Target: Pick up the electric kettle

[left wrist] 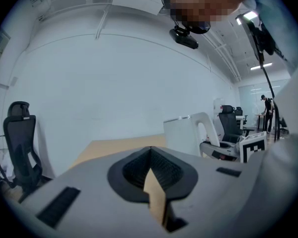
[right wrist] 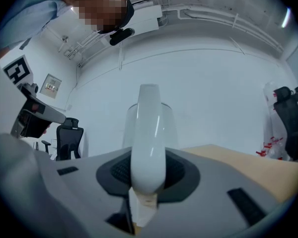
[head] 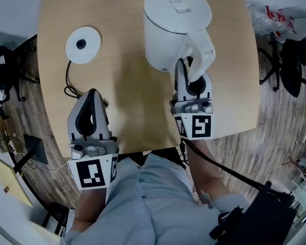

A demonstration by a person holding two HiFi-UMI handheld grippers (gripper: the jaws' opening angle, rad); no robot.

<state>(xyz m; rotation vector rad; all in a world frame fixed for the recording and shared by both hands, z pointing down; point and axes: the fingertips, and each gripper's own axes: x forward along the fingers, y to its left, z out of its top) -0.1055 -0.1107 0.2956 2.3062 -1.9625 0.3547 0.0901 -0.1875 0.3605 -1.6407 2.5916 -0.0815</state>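
Observation:
The white electric kettle [head: 176, 24] is over the right half of the round wooden table [head: 122, 86], off its base; whether it rests on the tabletop I cannot tell. My right gripper [head: 191, 79] is shut on the kettle's handle [head: 201, 50] from the near side. In the right gripper view the handle [right wrist: 148, 133] runs upright between the jaws, with the body [right wrist: 170, 120] behind it. The round white base [head: 83, 45] lies at the table's left, its black cord [head: 69, 83] trailing toward me. My left gripper [head: 93, 95] is shut and empty near the cord. From the left gripper view, the kettle [left wrist: 181, 133] is to the right.
The table's near edge runs just under both grippers. Off the table's right side are a plastic bag [head: 275, 19] and a black office chair [head: 296, 65]. Cables and a black device [head: 33, 149] lie on the floor at left. Another office chair [left wrist: 20, 138] stands beyond the table.

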